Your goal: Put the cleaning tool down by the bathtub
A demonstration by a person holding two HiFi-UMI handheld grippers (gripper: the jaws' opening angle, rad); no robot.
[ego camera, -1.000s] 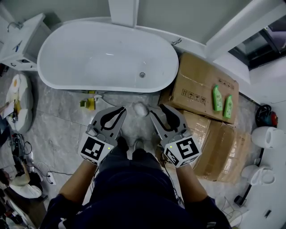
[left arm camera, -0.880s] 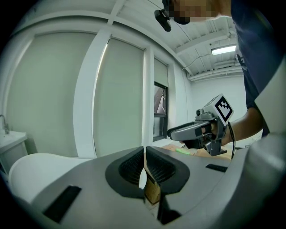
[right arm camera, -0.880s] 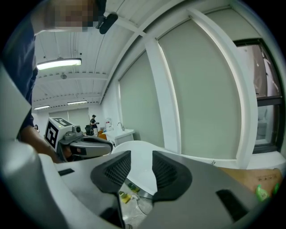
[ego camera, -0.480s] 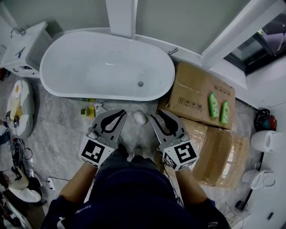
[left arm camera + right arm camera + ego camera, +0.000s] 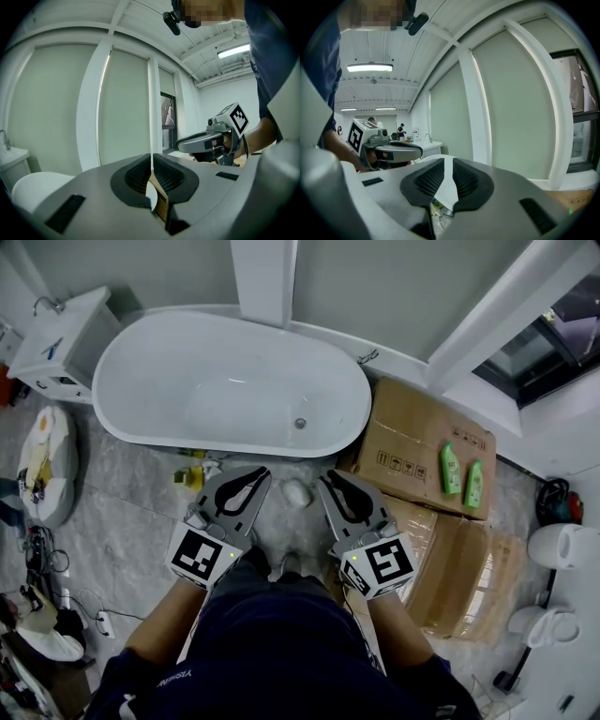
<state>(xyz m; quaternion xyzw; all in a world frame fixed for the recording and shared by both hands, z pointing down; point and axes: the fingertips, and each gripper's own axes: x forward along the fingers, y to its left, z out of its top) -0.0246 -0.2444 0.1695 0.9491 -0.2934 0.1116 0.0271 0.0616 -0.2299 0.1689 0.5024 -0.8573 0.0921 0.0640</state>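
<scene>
A whitish, rounded cleaning tool (image 5: 296,491) lies on the grey floor just in front of the white bathtub (image 5: 234,450). Neither gripper touches it. My left gripper (image 5: 260,471) hangs to its left with the jaws together and nothing between them; in the left gripper view (image 5: 151,157) its pads almost meet. To the tool's right, my right gripper (image 5: 325,476) has its jaws closing. The right gripper view (image 5: 453,161) shows a narrow gap with nothing in it. Both grippers are raised and level, facing the wall.
Flattened cardboard boxes (image 5: 427,442) lie right of the tub, with two green bottles (image 5: 451,468) on them. Small yellow items (image 5: 187,476) sit by the tub's front. A white cabinet with a tap (image 5: 56,343) stands at far left, white fixtures (image 5: 561,545) at far right.
The right gripper's jaws have narrowed from wide to a small gap. The white tool stays on the floor between the grippers. The head view has shifted slightly.
</scene>
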